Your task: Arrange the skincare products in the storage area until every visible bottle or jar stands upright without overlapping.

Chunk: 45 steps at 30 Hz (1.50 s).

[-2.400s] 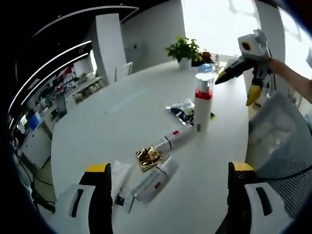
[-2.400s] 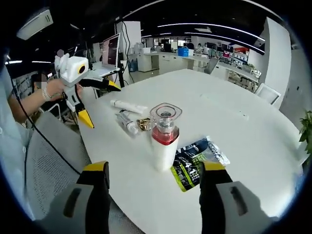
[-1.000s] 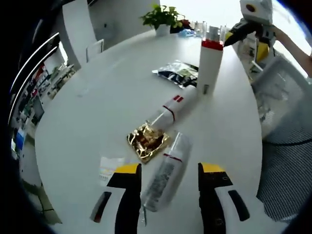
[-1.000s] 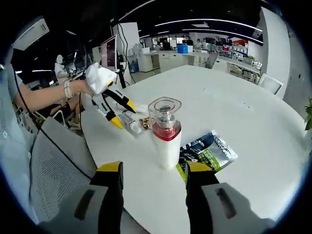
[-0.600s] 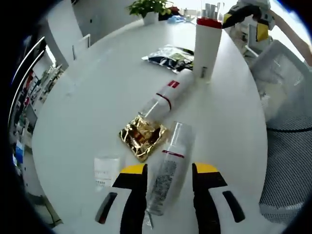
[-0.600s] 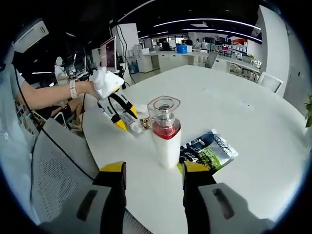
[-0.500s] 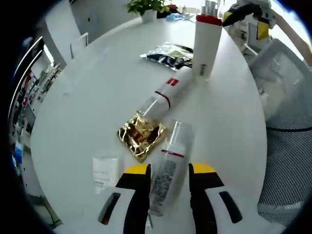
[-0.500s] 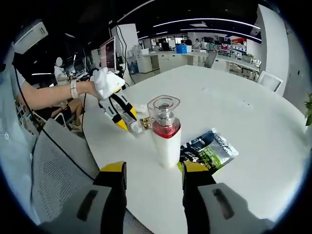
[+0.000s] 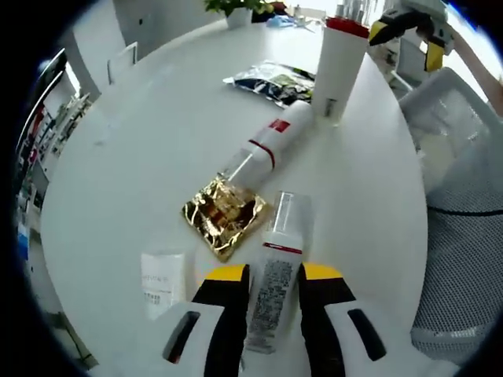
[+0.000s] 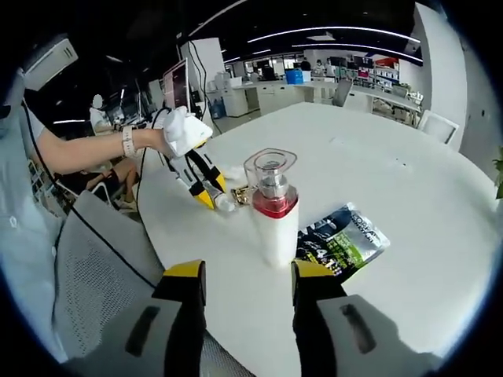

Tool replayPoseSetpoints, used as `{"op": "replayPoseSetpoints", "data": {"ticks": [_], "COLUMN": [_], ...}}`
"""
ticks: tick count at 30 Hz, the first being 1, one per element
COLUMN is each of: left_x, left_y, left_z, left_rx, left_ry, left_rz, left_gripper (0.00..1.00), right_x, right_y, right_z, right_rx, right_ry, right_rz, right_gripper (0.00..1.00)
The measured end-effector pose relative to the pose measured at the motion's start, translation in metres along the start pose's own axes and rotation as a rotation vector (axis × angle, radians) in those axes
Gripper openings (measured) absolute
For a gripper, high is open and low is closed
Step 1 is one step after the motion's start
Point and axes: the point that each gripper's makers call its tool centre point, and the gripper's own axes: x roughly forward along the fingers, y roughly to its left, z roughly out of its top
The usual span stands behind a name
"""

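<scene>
Around the upright pump bottle (image 9: 339, 69) on the white table (image 9: 141, 157) lie a dark sachet (image 9: 271, 80) behind it, a white tube (image 9: 262, 151) slanting away from its base, then a gold foil packet (image 9: 224, 217) and a small white box (image 9: 160, 279) farther off. Reaching in past a mesh chair (image 10: 86, 275), a person's forearm (image 10: 86, 149) angles the left hand-held gripper (image 9: 272, 294) down at the table. Its jaws are closed against the sides of a clear tube (image 9: 273, 283) lying flat beside the foil packet, while the right hand-held gripper (image 10: 244, 287) hovers released, short of the pump bottle.

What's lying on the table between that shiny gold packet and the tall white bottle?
A white tube with red stripes, lying on its side in the left gripper view, between gold packet and tall white bottle.
</scene>
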Motion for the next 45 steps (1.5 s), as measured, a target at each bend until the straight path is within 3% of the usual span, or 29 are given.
{"op": "replayPoseSetpoints", "data": {"ticks": [8, 13, 26, 33, 37, 42, 45], "left_x": [0.001, 0.001, -0.003, -0.009, -0.016, -0.029, -0.036], "left_y": [-0.002, -0.003, -0.033, -0.05, -0.059, -0.068, -0.072], "left_z": [0.002, 0.002, -0.001, 0.02, 0.029, 0.046, 0.051], "left_rx": [-0.003, -0.064, -0.093, -0.158, -0.158, -0.157, -0.158], "left_ry": [-0.029, -0.024, 0.0, -0.124, -0.179, -0.271, -0.297], "left_rz": [-0.003, 0.017, -0.054, -0.065, -0.052, -0.029, -0.02], "left_gripper": [0.18, 0.17, 0.16, 0.16, 0.16, 0.16, 0.16], "right_x": [0.002, 0.003, 0.013, 0.018, 0.019, 0.023, 0.024], "right_y": [0.005, 0.007, 0.024, 0.036, 0.048, 0.048, 0.051], "right_z": [0.003, 0.004, -0.001, -0.003, -0.002, 0.005, 0.009], "right_rx": [-0.004, -0.009, 0.01, 0.076, 0.091, 0.154, 0.185], "right_ry": [-0.008, -0.009, -0.017, -0.047, -0.064, -0.112, -0.127], "right_rz": [0.016, 0.019, 0.056, 0.099, 0.15, 0.155, 0.168], "right_gripper": [0.43, 0.43, 0.41, 0.39, 0.41, 0.36, 0.34]}}
